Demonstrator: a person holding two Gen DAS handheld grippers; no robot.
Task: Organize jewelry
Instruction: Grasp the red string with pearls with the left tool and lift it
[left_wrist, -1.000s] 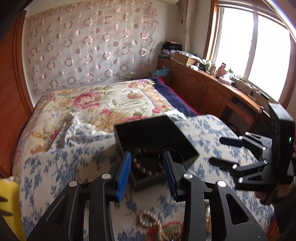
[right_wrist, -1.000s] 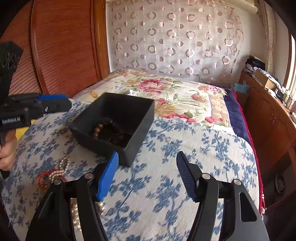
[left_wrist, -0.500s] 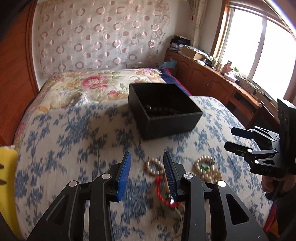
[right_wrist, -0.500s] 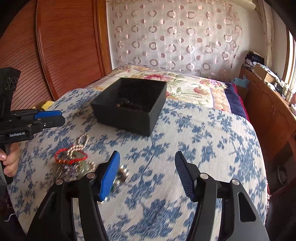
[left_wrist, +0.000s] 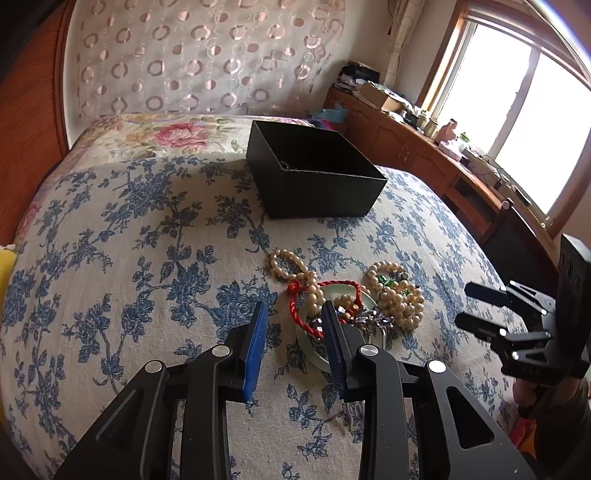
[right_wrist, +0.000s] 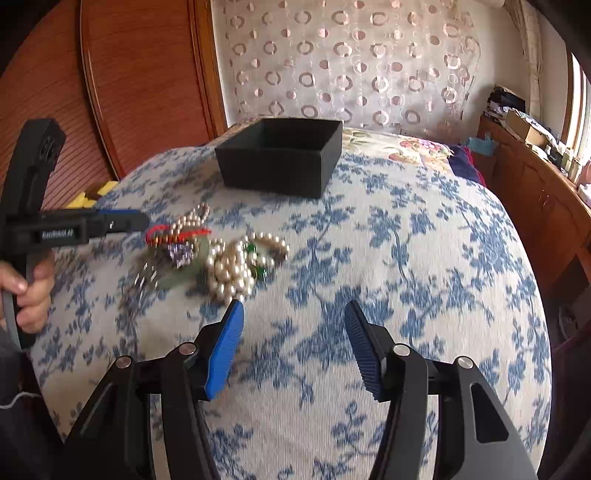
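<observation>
Far left in the right wrist view: left gripper (right_wrist: 142, 221) held side-on by a hand (right_wrist: 31, 280), fingers reaching toward the jewelry; from that angle the gap cannot be read, but in its own camera the left gripper (left_wrist: 293, 332) shows blue pads (left_wrist: 255, 343) set apart with a modest gap, nothing pinched, right fingertip over the left rim of a pale green dish (left_wrist: 314, 354). On the blue-flowered bedspread (left_wrist: 129, 258), toward its near edge: a tangled pile. Leftmost in it, a red cord bracelet (left_wrist: 295, 302) looped through a pearl strand (left_wrist: 291, 266) that trails toward the box; next, a silvery, purplish sparkly piece (left_wrist: 365, 319) on the dish, too jumbled to name with confidence; further right, a heap of pearls with green beads (left_wrist: 395, 291), touching the dish's far right rim. Beyond the pile, toward the bedspread's far edge, well apart from it: black box (left_wrist: 314, 177), open-topped, upright, contents mostly hidden by its near wall. Floral quilt (left_wrist: 166, 133) behind it. Right of everything, right gripper (left_wrist: 469, 306), and in its own view right gripper (right_wrist: 293, 332) with fingers spread wide, empty, hovering above bare bedspread (right_wrist: 406, 258) just right of the pearl heap (right_wrist: 232, 269). Wooden cabinets (left_wrist: 406, 147) along the far right wall.
</observation>
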